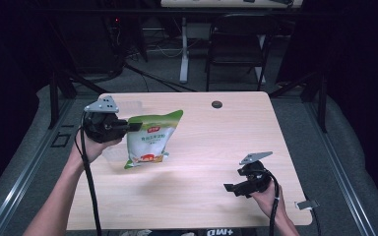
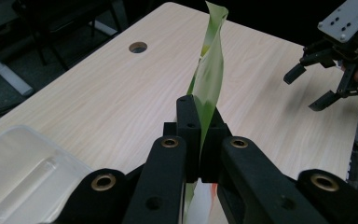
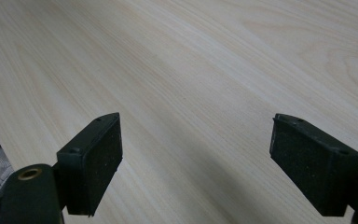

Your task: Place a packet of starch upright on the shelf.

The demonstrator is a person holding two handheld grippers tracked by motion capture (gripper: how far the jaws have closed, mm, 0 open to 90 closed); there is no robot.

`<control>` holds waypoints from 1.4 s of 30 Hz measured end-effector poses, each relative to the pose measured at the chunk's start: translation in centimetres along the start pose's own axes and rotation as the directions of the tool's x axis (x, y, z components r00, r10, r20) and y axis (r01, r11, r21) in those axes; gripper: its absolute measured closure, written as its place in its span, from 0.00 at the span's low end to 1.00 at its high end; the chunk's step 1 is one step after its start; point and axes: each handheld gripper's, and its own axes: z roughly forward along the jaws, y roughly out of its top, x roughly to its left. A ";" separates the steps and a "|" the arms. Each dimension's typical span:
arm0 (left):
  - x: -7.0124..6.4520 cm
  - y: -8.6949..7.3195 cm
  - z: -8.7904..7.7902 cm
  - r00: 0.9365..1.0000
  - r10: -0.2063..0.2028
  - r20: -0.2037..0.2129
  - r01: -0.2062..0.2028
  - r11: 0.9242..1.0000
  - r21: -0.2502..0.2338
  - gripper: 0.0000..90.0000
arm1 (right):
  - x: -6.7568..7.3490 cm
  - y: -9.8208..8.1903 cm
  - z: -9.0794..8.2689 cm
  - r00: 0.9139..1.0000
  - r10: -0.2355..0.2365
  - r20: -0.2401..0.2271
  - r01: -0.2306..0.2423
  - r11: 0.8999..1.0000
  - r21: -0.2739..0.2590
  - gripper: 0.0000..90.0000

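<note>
1. Snack bag [image 1: 150, 139], green and white: held clear of the desk [image 1: 211, 147] surface, above its left half, hanging roughly upright.
2. Left gripper [image 1: 134, 127]: jaws clamped on the bag's left edge; in the left gripper view the bag shows edge-on between them.
3. Right gripper [image 1: 231, 188]: jaws spread wide, holding nothing, low near the desk's front right corner.
4. Clear plastic tray [image 2: 23, 172]: on the desk near its left edge.
</note>
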 end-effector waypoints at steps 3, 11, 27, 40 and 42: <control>0.2 0.5 -0.3 1.000 0.007 -0.011 -0.007 1.000 -0.004 1.00 | 0.1 0.0 0.0 1.000 -0.002 0.007 0.002 1.000 0.002 0.18; 1.1 1.6 -1.1 0.999 0.018 -0.039 -0.019 1.000 -0.018 1.00 | 0.0 0.0 0.0 1.000 -0.006 0.003 0.006 1.000 0.012 0.18; 3.5 2.5 -3.0 0.994 0.033 -0.100 -0.037 0.998 -0.043 1.00 | 0.0 0.0 0.0 1.000 -0.001 0.011 0.001 1.000 0.004 0.18; 5.5 1.8 -4.1 0.988 0.021 -0.154 -0.029 0.999 -0.045 1.00 | -0.1 0.0 0.0 1.000 0.002 0.013 -0.002 1.000 0.010 0.18; 5.7 1.6 -4.2 0.987 0.022 -0.161 -0.030 0.999 -0.044 1.00 | 0.0 0.0 0.0 1.000 0.007 0.012 -0.007 1.000 0.008 0.18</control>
